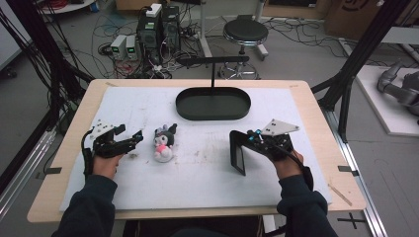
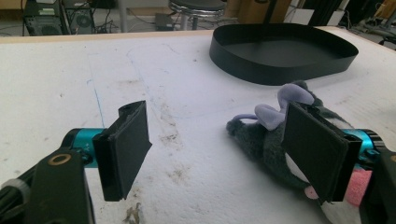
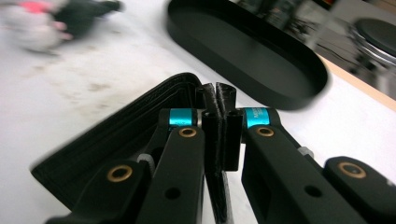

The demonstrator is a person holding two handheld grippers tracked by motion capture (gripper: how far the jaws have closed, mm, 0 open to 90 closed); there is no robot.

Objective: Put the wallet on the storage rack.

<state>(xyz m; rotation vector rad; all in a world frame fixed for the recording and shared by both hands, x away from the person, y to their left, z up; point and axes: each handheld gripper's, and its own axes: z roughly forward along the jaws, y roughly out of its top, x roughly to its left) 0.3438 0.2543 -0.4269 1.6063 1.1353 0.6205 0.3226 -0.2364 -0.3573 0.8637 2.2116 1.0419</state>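
Note:
A small grey and white plush toy point(image 1: 163, 143) with purple ears and a pink patch lies on the white mat point(image 1: 207, 168), left of centre. My left gripper point(image 1: 132, 140) rests just left of it, jaws open and nothing between them. In the left gripper view the plush toy point(image 2: 261, 135) lies partly behind the right jaw of my left gripper point(image 2: 212, 121). My right gripper point(image 1: 248, 137) is shut on a black folding wallet point(image 1: 237, 153), held off the mat and hanging open. In the right gripper view my right gripper point(image 3: 219, 95) pinches one flap of the wallet point(image 3: 116, 144).
A black oval tray point(image 1: 213, 116) sits at the back centre of the mat, with a black T-shaped stand point(image 1: 213, 60) rising behind it. The tray point(image 2: 261, 72) lies beyond the plush. A stool point(image 1: 245, 33) and computers point(image 1: 158, 27) stand on the floor past the table.

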